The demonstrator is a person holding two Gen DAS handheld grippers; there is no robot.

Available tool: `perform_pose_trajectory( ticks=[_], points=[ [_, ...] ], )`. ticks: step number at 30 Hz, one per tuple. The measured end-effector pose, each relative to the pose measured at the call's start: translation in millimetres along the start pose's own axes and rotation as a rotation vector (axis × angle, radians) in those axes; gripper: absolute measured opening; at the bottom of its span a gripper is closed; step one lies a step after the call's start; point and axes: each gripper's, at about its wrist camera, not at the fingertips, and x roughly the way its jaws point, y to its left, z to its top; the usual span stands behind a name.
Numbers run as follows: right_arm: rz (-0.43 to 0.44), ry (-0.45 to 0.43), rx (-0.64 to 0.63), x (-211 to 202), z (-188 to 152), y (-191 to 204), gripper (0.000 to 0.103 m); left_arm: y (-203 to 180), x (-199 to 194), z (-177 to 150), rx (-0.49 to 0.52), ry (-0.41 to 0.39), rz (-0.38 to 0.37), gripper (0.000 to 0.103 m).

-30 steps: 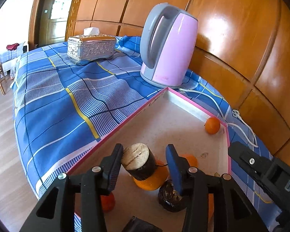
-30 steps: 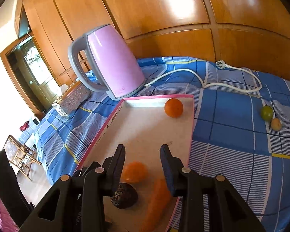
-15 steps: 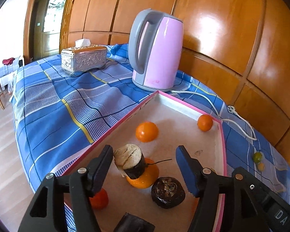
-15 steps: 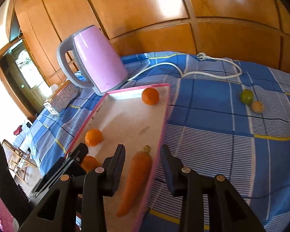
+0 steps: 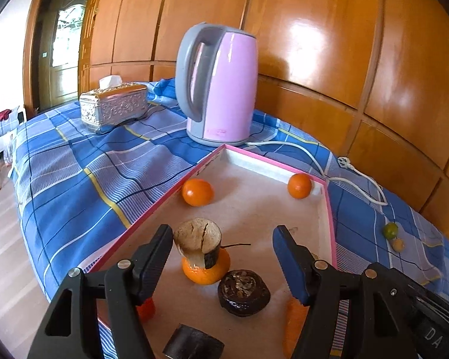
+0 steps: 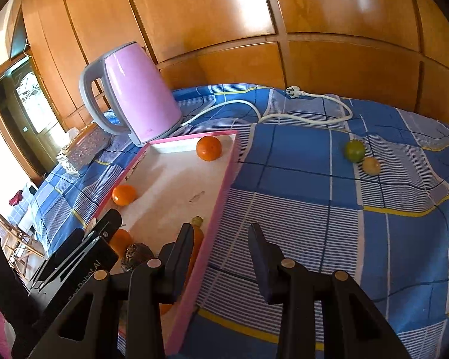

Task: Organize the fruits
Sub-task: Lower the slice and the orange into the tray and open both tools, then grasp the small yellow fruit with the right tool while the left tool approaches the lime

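1. Left gripper (image 5: 221,257) released; short brown cylinder with cracked pale top (image 5: 198,243) leans against its left finger, inside the pink-rimmed tray (image 5: 329,209).
2. Right gripper (image 6: 221,251) holds nothing, jaws narrowly apart above the tray's right rim; long orange carrot (image 6: 196,240) just left.

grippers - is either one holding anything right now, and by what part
Nothing is held. The left gripper stands open over the tray; the right gripper's fingers have only cloth between them.
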Motion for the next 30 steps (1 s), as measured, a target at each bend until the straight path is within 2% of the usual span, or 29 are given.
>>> perform_pose_trajectory(
  ticks=[4, 9, 21, 25, 30],
  points=[
    [-0.016, -0.001, -0.011, -2.2, -1.8, -3.8, 0.038, -8.6, -4.0, -1.6, 0.038, -0.01, -0.037, 0.069],
    [-0.052, 0.0, -0.019, -5.4, -3.9, -15.9, 0.038, -19.1, -0.9, -5.0, 0.078, 0.023, -0.094, 0.069],
    [-0.18, 0.013, 0.016, -10.1, -5.9, -75.5, 0.038, -49.6, -2.9, -17.8, 0.206, 0.062, -0.202, 0.069],
    [-0.231, 0.004, 0.052, -11.0, -6.0, -102.6, 0.038, -57.4, -3.2, -21.2, 0.246, 0.068, -0.223, 0.064],
    [-0.274, -0.005, 0.156, -8.0, -10.2, -134.7, 0.038, -68.3, -4.0, -26.9, 0.301, 0.081, -0.256, 0.056]
  ],
)
